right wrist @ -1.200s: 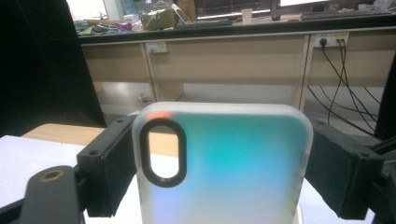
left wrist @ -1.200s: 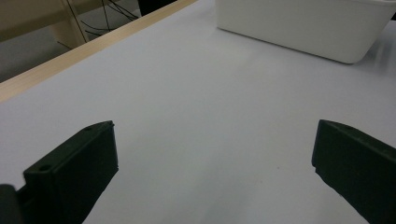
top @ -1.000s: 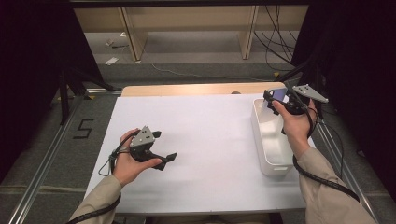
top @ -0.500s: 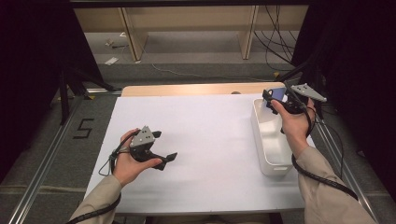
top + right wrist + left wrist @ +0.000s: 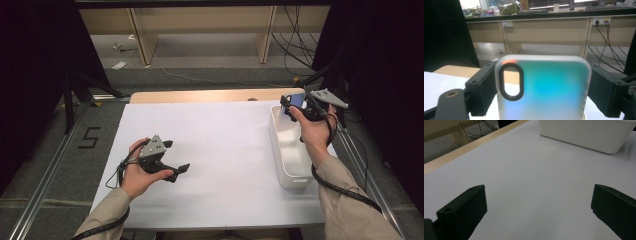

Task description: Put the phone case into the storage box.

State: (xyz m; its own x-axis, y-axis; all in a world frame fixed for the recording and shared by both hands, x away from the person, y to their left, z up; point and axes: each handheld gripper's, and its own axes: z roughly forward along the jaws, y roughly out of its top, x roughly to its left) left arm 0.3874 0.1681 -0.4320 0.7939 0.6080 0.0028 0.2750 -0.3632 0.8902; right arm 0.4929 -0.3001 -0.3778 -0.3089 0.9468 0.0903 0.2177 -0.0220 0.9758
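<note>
A white-covered table (image 5: 220, 150) seen from above, with a strip of bare wood along its far edge and dark floor on both sides. Most of the white surface is bare, leaving wide open room between the two hands. The left gripper (image 5: 176, 157) hovers low over the near-left part, jaws spread wide with nothing between them; its own view looks across bare white toward the bin's (image 5: 586, 133) side wall. A white bin (image 5: 292, 170) sits along the right edge, its long side running from near to far; the part of its inside that shows looks bare. The right gripper (image 5: 292, 103) is raised above the bin's far end, jaws clamped on the sides of a phone case (image 5: 544, 87), a frosted blue-green shell with an oval camera hole, held upright.
</note>
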